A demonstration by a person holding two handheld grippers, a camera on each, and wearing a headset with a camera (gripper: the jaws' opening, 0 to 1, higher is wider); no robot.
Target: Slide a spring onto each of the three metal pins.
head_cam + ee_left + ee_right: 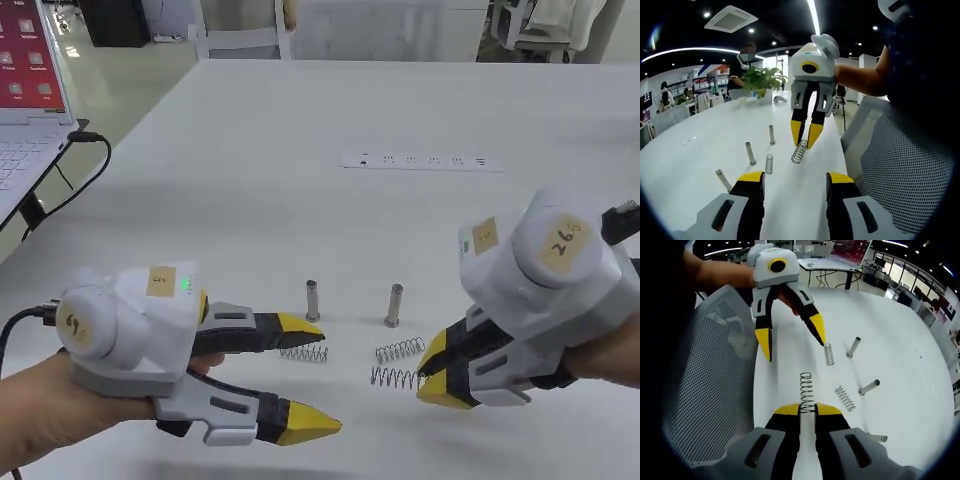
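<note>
Gripping one end of a spring [807,390], the right tongs [807,409] are closed on it; the left tongs [322,375] gape wide, holding nothing. Two other springs [829,353] [845,398] lie on the white counter [250,200] beside three upright metal pins [854,346] [869,387] [880,438].

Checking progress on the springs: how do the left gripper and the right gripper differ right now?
The left gripper is wide open; the right gripper is shut. The left gripper holds nothing; the right gripper clamps a spring by one end. Both have yellow jaw tips and white bodies.
</note>
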